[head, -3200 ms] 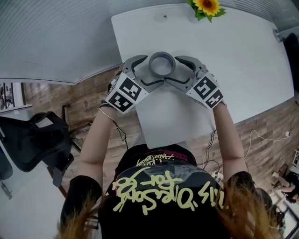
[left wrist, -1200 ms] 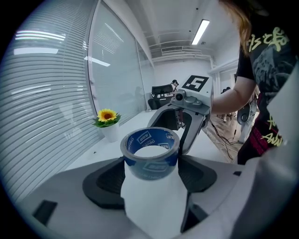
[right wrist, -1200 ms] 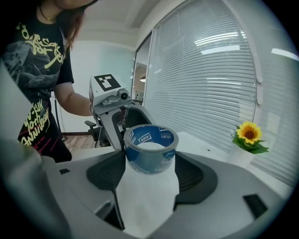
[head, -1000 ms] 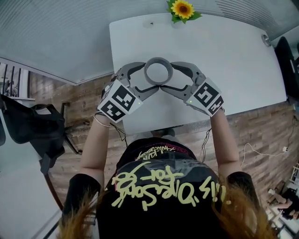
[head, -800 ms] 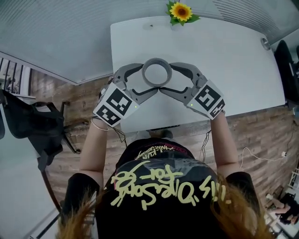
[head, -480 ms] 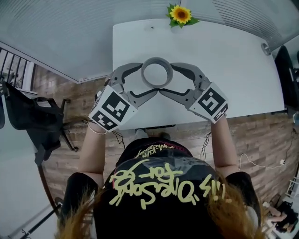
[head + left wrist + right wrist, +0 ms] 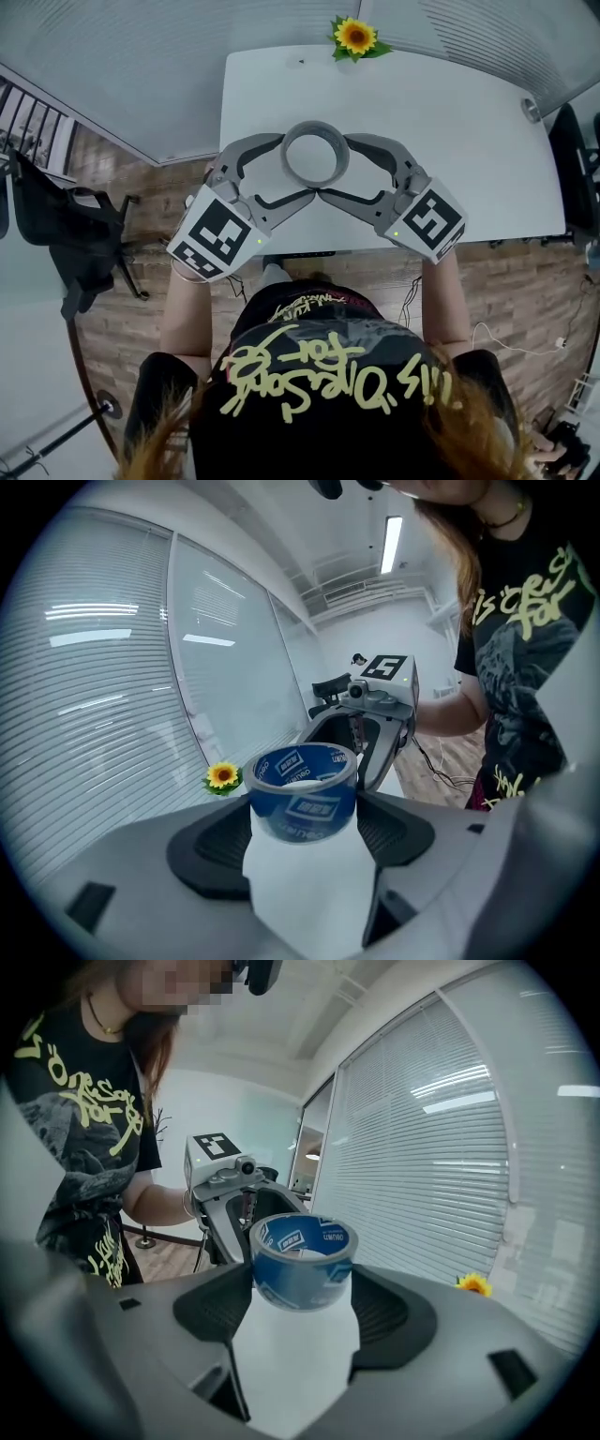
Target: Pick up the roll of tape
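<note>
The roll of tape [image 7: 316, 155], blue with white labels and a grey top rim, hangs above the white table [image 7: 450, 122]. My left gripper [image 7: 297, 167] grips it from the left and my right gripper [image 7: 335, 167] from the right, so their jaws ring it. In the left gripper view the roll of tape [image 7: 303, 794] sits between the dark pads [image 7: 220, 841], with the right gripper [image 7: 370, 719] facing from behind it. The right gripper view mirrors this: the roll of tape [image 7: 302, 1262] is clamped at the jaw tips, with the left gripper [image 7: 234, 1194] beyond.
A sunflower [image 7: 355, 36] stands at the table's far edge and a small round fitting [image 7: 532, 108] near its right end. A black office chair [image 7: 56, 225] stands on the wood floor at the left, and cables [image 7: 506, 333] lie at the right. Window blinds [image 7: 450, 1147] line one wall.
Both grippers have risen together with the roll between them, and it is now clear of the table top. Their hold on it looks unchanged.
</note>
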Demonstrator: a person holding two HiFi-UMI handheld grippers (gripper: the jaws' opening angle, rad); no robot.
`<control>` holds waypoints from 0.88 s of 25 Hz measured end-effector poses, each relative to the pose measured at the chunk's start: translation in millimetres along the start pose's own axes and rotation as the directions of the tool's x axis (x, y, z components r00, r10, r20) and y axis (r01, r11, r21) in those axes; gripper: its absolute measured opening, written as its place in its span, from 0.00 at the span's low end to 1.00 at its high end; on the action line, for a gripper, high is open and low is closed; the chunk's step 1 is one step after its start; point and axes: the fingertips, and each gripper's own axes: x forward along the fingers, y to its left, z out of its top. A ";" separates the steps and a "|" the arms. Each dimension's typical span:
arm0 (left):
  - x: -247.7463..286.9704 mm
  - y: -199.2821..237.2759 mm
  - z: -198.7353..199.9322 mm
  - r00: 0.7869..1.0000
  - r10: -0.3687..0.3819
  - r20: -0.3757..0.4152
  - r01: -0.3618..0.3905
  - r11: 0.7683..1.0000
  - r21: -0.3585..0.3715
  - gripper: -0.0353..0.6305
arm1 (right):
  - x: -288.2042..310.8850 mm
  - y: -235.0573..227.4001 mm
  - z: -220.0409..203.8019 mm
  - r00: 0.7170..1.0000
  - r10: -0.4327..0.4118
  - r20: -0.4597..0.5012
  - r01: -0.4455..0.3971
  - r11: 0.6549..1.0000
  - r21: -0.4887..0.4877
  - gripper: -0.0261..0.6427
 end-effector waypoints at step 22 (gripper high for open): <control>-1.1 -48.4 10.0 1.000 0.013 0.010 -0.013 1.000 -0.024 0.58 | -37.1 32.0 -7.4 1.000 0.013 -0.014 -0.013 1.000 -0.023 0.52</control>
